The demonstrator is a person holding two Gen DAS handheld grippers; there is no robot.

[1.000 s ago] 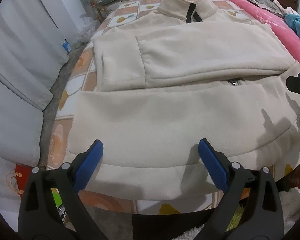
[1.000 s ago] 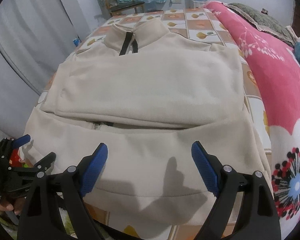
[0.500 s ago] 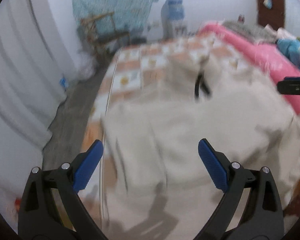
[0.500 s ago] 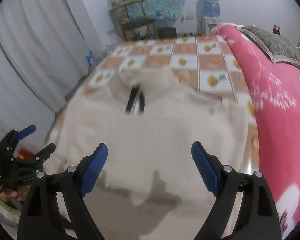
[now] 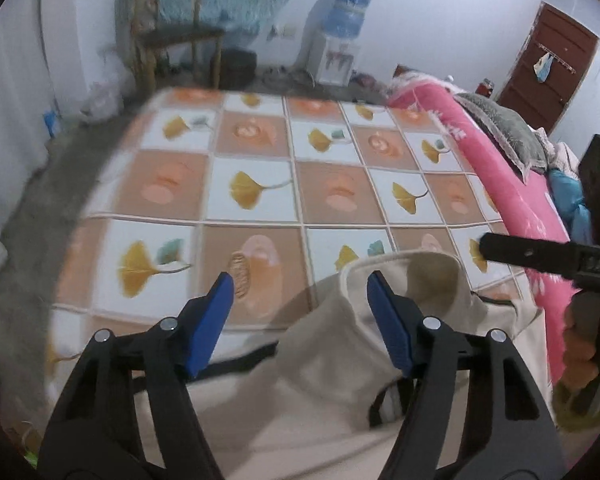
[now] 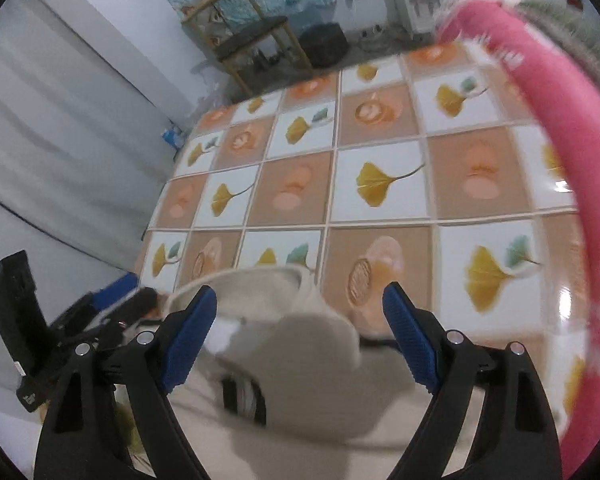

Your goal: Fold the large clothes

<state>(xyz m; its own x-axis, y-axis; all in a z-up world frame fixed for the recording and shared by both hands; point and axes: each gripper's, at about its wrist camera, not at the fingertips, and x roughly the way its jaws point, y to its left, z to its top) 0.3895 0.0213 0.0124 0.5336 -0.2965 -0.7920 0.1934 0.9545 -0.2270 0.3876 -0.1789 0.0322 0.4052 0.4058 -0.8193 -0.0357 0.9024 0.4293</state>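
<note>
Both sets of tongs are spread wide with nothing between the blue pads. The left tongs (image 5: 300,300) sit over the collar end of the cream fleece jacket (image 5: 332,360), which lies in the near part of the table (image 5: 256,196), the one with the checkered cloth of orange squares and yellow ginkgo leaves. The stand-up collar (image 5: 404,276) is near the right pad of the left tongs, and a black zipper strip runs under the fabric.

From the right wrist view, the right tongs (image 6: 300,324) hover over the same collar (image 6: 260,280), with the jacket bunched up right below. The far part of the table is bare cloth. A pink blanket (image 6: 572,128) runs along the right edge. There's a wooden chair (image 5: 172,40) and a water dispenser (image 5: 340,36) by the back wall. Both views are a bit blurry.
</note>
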